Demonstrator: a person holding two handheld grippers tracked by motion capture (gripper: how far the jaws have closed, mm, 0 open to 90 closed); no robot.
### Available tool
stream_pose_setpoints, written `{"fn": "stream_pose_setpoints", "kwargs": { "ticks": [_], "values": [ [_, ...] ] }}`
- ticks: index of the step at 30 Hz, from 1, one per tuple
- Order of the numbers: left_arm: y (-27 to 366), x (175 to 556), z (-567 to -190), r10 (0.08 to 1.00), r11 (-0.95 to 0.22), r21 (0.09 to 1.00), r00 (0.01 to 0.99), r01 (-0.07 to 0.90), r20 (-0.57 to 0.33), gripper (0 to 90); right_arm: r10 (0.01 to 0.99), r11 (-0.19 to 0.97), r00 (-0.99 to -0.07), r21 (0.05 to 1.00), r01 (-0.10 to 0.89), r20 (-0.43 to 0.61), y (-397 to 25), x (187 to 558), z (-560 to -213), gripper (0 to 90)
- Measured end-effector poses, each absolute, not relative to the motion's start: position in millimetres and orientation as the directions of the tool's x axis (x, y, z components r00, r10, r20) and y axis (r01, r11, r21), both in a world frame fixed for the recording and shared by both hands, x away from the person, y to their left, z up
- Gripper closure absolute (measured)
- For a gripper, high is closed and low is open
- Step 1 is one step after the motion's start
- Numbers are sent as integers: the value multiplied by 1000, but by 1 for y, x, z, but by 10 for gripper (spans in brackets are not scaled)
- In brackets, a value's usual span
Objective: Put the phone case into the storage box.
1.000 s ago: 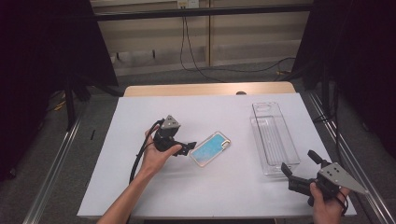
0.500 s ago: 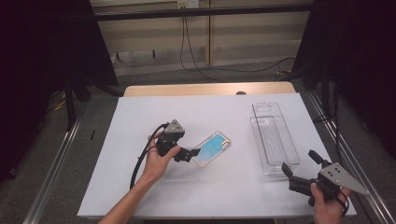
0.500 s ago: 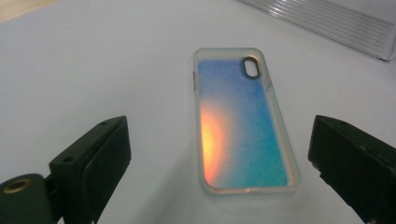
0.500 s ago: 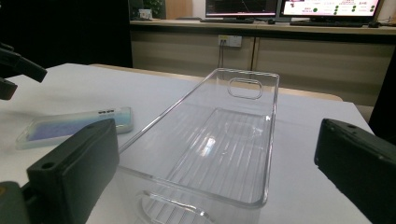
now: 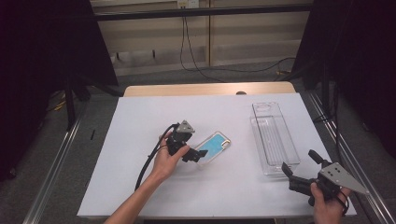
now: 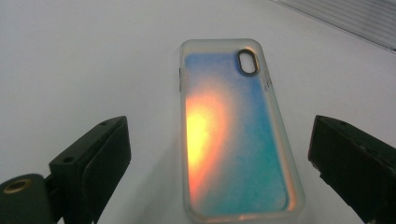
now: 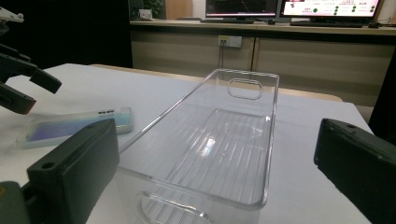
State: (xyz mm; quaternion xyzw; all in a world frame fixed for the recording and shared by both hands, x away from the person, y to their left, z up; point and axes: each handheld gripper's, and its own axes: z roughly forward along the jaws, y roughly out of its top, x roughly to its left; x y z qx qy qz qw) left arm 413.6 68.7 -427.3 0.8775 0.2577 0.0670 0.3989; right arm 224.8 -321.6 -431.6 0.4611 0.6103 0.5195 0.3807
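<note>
Left hand-held gripper [image 6: 219, 154] wide open, straddling phone case [image 6: 236, 135], not gripping

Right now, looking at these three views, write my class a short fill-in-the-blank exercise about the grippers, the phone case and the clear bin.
1. The left gripper hovers over the phone case with its jaws ____.
2. The phone case lies flat on the white ____.
3. The clear bin in front of the right gripper holds ____.
4. In the high view, the phone case lies to the ____ of the clear bin.

Missing words: open; table; nothing; left
</note>
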Motion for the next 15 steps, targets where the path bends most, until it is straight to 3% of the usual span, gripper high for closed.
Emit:
{"fn": "stream_pose_setpoints", "kwargs": {
  "ticks": [15],
  "values": [
    [36,425,-432,490,-625,662,868,414,-81,56,958,41,-288,985,167,8,-321,225,-432,0]
  ]
}}
